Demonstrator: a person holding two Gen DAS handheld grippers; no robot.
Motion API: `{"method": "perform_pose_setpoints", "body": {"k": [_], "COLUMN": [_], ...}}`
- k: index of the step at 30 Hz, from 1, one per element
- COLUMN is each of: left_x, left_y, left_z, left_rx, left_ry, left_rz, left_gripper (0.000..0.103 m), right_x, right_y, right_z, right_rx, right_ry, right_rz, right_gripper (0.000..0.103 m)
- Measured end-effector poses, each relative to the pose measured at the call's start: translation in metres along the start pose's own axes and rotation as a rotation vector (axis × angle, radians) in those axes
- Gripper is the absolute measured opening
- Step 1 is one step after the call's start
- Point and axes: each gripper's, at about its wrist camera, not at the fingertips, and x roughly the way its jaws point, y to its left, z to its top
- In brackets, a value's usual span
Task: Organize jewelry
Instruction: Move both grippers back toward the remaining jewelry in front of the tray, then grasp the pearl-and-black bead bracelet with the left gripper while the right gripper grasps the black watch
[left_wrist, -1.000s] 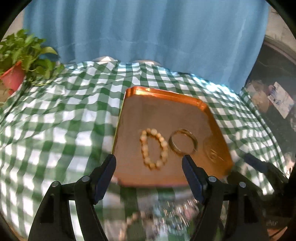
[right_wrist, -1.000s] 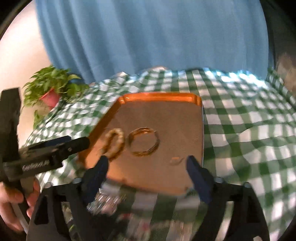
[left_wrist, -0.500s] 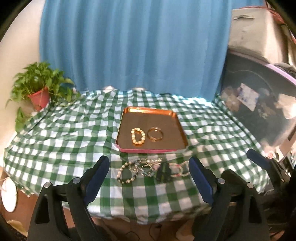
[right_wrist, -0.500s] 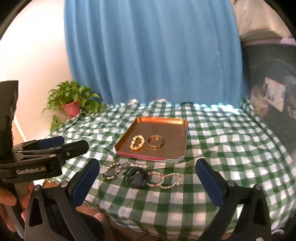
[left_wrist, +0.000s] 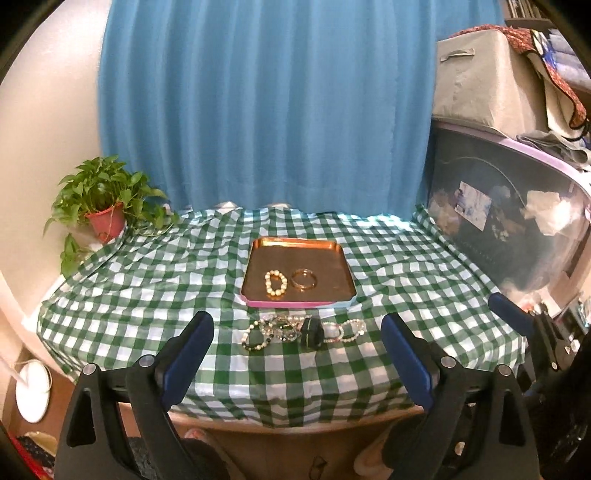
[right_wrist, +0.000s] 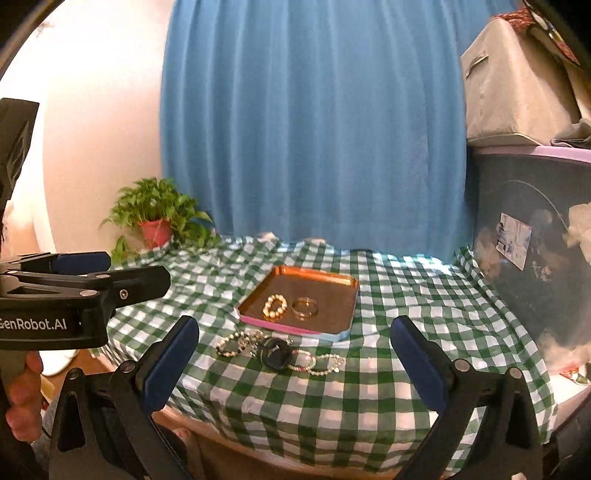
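Observation:
A copper tray (left_wrist: 321, 254) (right_wrist: 332, 291) sits mid-table on the green checked cloth. In it lie a cream bead bracelet (left_wrist: 276, 282) (right_wrist: 275, 306) and a gold bangle (left_wrist: 304, 279) (right_wrist: 305, 308). In front of the tray lies a row of several loose bracelets (left_wrist: 258, 334) (right_wrist: 236, 341) with a black band (left_wrist: 311, 333) (right_wrist: 275, 355) among them. My left gripper (left_wrist: 297, 354) is open and empty, held back off the table's front edge. My right gripper (right_wrist: 293, 360) is open and empty, also back from the table. The left gripper shows in the right wrist view (right_wrist: 110, 275).
A potted plant (left_wrist: 105, 214) (right_wrist: 157, 221) stands at the table's back left. A blue curtain (left_wrist: 266, 110) hangs behind. A dark storage bin (left_wrist: 498, 221) with a grey box on it stands at the right.
Both grippers have pulled far back and up from just over the tray to beyond the table's front edge. The jewelry has not moved.

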Motion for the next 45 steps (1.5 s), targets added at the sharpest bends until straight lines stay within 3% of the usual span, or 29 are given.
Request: {"method": "perform_pose_setpoints", "body": {"k": [3, 8, 14, 17, 20, 28, 33, 36, 39, 40, 43, 44, 45], "left_x": [0.006, 0.036, 0.093, 0.125, 0.152, 0.225, 0.258, 0.273, 0.284, 0.285, 0.289, 0.289, 0.290], "left_y": [0.003, 0.017, 0.050, 0.064, 0.073, 0.091, 0.094, 0.090, 0.088, 0.088, 0.088, 0.090, 0.094], "left_z": [-0.004, -0.014, -0.034, -0.046, -0.056, -0.073, -0.080, -0.083, -0.084, -0.084, -0.082, -0.082, -0.081], "left_rx": [0.009, 0.015, -0.040, -0.074, -0.078, -0.055, -0.013, 0.009, 0.057, 0.063, 0.095, 0.092, 0.071], "left_ry": [0.011, 0.039, 0.102, 0.146, 0.178, 0.270, 0.326, 0.334, 0.310, 0.308, 0.289, 0.284, 0.284], "left_rz": [0.002, -0.067, -0.110, -0.121, -0.121, -0.123, -0.138, -0.211, -0.173, -0.167, -0.118, -0.119, -0.131], "left_gripper": [0.092, 0.092, 0.092, 0.091, 0.088, 0.065, 0.057, 0.056, 0.052, 0.046, 0.019, 0.017, 0.016], "right_x": [-0.002, 0.012, 0.054, 0.075, 0.095, 0.155, 0.198, 0.219, 0.238, 0.243, 0.252, 0.252, 0.253], "right_y": [-0.003, -0.006, 0.000, -0.003, -0.004, -0.015, -0.012, -0.003, 0.008, 0.010, 0.014, 0.015, 0.014], "right_z": [-0.004, -0.008, -0.027, -0.037, -0.046, -0.069, -0.082, -0.087, -0.091, -0.093, -0.097, -0.098, -0.098], "right_rx": [0.012, 0.034, 0.012, 0.036, 0.019, 0.056, 0.037, 0.026, 0.009, 0.002, -0.026, -0.038, -0.045], "right_ry": [-0.031, -0.030, 0.049, 0.106, 0.129, 0.183, 0.248, 0.279, 0.315, 0.324, 0.344, 0.343, 0.341], "right_rz": [-0.028, -0.011, 0.029, 0.124, 0.130, 0.231, 0.234, 0.267, 0.271, 0.268, 0.228, 0.217, 0.222], "right_gripper": [0.103, 0.103, 0.103, 0.103, 0.103, 0.097, 0.095, 0.093, 0.091, 0.087, 0.061, 0.051, 0.050]}}
